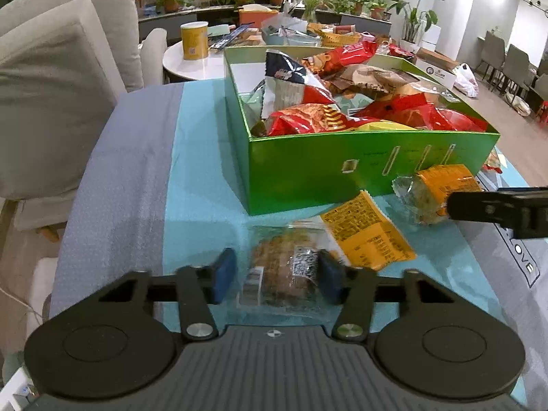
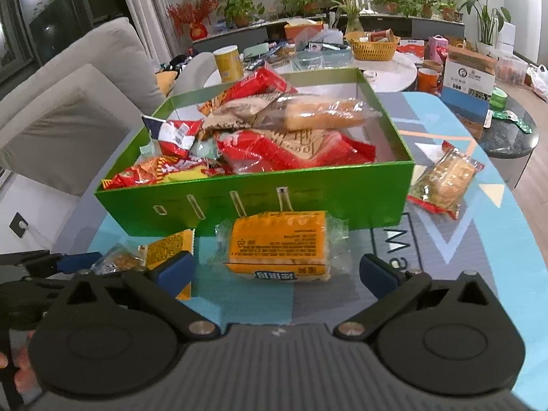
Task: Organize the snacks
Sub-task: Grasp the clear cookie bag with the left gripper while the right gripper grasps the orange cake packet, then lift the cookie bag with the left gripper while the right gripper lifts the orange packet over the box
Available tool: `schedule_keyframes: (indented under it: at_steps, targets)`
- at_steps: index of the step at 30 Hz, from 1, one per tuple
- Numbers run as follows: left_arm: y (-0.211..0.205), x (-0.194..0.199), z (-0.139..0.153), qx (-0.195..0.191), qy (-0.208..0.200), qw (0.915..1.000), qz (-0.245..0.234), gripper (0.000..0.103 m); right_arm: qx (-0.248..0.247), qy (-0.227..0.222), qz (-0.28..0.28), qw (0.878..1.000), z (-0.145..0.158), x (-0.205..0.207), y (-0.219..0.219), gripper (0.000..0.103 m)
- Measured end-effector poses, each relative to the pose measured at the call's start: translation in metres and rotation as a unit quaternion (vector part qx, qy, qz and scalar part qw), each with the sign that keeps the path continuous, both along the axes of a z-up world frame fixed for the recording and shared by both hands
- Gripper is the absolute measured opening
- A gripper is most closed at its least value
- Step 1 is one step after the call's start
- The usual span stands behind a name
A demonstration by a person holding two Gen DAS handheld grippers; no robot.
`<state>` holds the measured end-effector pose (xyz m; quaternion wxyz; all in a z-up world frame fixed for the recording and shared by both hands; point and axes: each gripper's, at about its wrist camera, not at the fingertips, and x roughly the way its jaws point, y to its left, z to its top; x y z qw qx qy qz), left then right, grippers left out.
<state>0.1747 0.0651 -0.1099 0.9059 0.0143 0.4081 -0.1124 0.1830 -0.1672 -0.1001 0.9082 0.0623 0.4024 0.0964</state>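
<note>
A green box (image 1: 308, 167) (image 2: 342, 191) full of snack bags stands on the table. In front of it lies a clear-and-orange wrapped cake snack (image 1: 284, 267) (image 2: 126, 260). My left gripper (image 1: 279, 277) is open, its blue pads on either side of this snack, apart from it. A second orange-labelled cake pack (image 2: 277, 246) (image 1: 441, 188) lies before the box. My right gripper (image 2: 277, 270) is open wide, its pads flanking that pack without touching. A red-edged cracker pack (image 2: 441, 181) lies right of the box.
A blue and grey patterned cloth (image 1: 144, 185) (image 2: 486, 239) covers the table. Grey sofa cushions (image 1: 51, 109) stand to the left. A white round table (image 2: 394, 72) behind holds a yellow can (image 1: 194, 40), a basket and clutter.
</note>
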Motion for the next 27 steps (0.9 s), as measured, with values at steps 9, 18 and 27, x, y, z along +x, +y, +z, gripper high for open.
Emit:
schedule_keyframes:
  at_steps: [9, 18, 27]
  targets:
    - [0.001, -0.003, 0.001, -0.007, -0.002, 1.0, 0.002, 0.047, -0.026, 0.006, -0.017, 1.0, -0.011, 0.013, 0.013, 0.083]
    - [0.005, -0.001, -0.001, -0.009, -0.009, 0.9998, 0.016, 0.04, -0.045, -0.002, -0.03, 0.999, -0.015, 0.017, 0.014, 0.082]
    - [0.003, -0.011, 0.011, -0.019, -0.008, 0.9997, 0.014, 0.036, -0.022, -0.004, -0.031, 0.999, -0.007, 0.006, 0.006, 0.082]
